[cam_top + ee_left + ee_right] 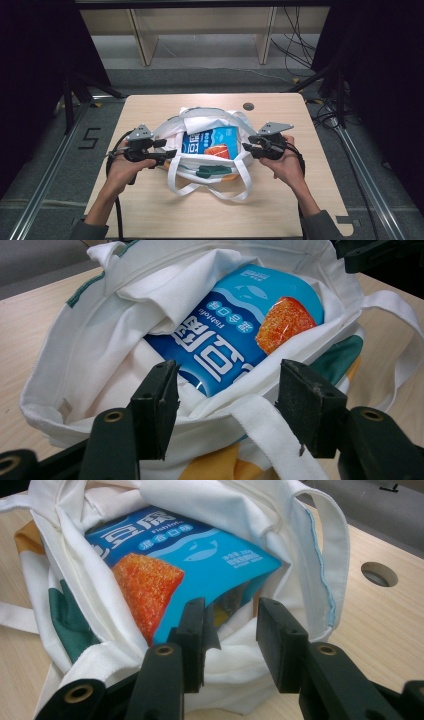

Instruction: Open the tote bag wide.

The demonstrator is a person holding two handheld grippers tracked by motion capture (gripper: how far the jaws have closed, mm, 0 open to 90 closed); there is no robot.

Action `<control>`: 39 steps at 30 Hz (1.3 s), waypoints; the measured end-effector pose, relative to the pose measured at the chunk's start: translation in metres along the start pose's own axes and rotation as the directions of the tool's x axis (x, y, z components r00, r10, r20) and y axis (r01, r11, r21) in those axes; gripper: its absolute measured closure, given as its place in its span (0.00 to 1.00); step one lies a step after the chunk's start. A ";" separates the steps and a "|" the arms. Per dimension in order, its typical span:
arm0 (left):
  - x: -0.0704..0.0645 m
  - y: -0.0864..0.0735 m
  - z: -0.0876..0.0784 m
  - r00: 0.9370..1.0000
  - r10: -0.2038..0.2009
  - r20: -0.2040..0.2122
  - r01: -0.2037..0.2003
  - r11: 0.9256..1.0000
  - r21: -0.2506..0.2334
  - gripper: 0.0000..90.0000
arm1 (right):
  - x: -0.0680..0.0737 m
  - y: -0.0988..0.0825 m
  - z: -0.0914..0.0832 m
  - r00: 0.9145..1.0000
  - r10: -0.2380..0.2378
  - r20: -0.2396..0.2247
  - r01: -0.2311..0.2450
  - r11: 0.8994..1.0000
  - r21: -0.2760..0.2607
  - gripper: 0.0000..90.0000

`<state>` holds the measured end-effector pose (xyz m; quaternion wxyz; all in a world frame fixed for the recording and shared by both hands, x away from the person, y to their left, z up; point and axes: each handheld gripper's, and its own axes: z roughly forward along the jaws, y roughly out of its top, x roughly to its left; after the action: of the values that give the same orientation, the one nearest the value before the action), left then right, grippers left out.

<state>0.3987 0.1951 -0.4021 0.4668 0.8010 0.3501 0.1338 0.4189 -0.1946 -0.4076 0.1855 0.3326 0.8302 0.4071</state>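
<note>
The left gripper (pixel 227 405) had its 2 jaws set wide apart, straddling the near rim of a white tote bag (pixel 80 365) where a strap (pixel 272 437) was sewn on; whether the jaws pressed the cloth could not be told. The right gripper (pixel 230 630) kept a narrower gap, its jaws poised over the bag's opposite rim with a fold of cloth and the corner of a packet between them, not clearly pinched. In the high view the left gripper (pixel 165 150) and the right gripper (pixel 248 145) sat at either side of the bag (pixel 200 117), each held by a hand (pixel 122 170) coming from the bottom edge, the other hand (pixel 287 167) at the right.

The bag lay open at the middle of the wooden table (pixel 280 200), white canvas with green and orange patches on its outside, and 2 strap loops trailing toward the person. Inside lay a blue snack packet (pixel 250 320), glossy, printed with white characters, a fish outline and an orange, crumbed square (pixel 142 585). It rested flat, partly tucked beneath folded white cloth (pixel 175 287).
</note>
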 end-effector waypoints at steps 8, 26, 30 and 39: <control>-0.008 0.001 -0.001 1.000 0.012 0.008 -0.012 1.000 -0.004 0.42 | 0.004 -0.001 -0.001 1.000 0.005 0.000 -0.005 1.000 0.001 0.66; -0.018 -0.002 -0.005 1.000 -0.003 0.022 0.003 1.000 -0.007 0.32 | 0.012 -0.003 -0.011 1.000 0.009 -0.007 -0.009 1.000 -0.022 0.49; -0.022 -0.003 -0.003 0.999 -0.007 0.035 0.008 1.000 -0.009 0.31 | 0.013 -0.005 -0.011 1.000 -0.001 -0.009 0.000 0.999 -0.034 0.47; -0.031 -0.005 -0.001 0.999 0.017 0.049 -0.018 1.000 0.003 0.30 | 0.013 -0.008 -0.015 1.000 -0.008 -0.005 0.007 0.999 -0.033 0.42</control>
<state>0.3738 0.1767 -0.4023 0.4728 0.8078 0.3317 0.1175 0.3973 -0.1973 -0.4054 0.1903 0.3254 0.8251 0.4208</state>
